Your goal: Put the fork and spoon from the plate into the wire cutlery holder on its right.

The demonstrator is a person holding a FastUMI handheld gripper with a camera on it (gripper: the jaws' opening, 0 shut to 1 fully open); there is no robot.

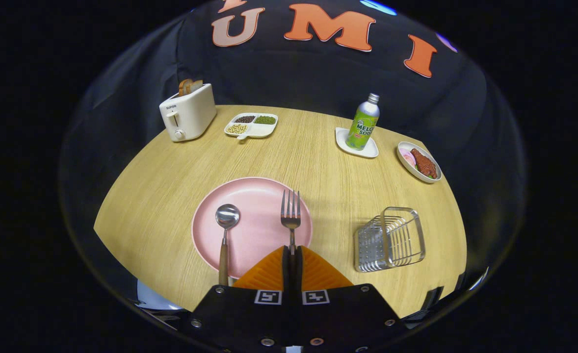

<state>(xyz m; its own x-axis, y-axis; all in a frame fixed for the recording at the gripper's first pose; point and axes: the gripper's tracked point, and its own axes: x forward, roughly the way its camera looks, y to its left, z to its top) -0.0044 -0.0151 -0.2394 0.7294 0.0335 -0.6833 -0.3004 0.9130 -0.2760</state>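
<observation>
A pink plate lies on the wooden table just ahead of my fingers. A spoon with a wooden handle rests on its left half, bowl pointing away from me. The fork sits over the plate's right half, tines pointing away. Its handle runs back between my two orange fingers. My gripper is shut on the fork's handle. The wire cutlery holder stands to the right of the plate, apart from it, with nothing in it.
At the back of the table stand a white toaster with bread, a divided snack tray, a soda bottle on a white coaster and a small dish of food. Bare wood lies between the plate and the holder.
</observation>
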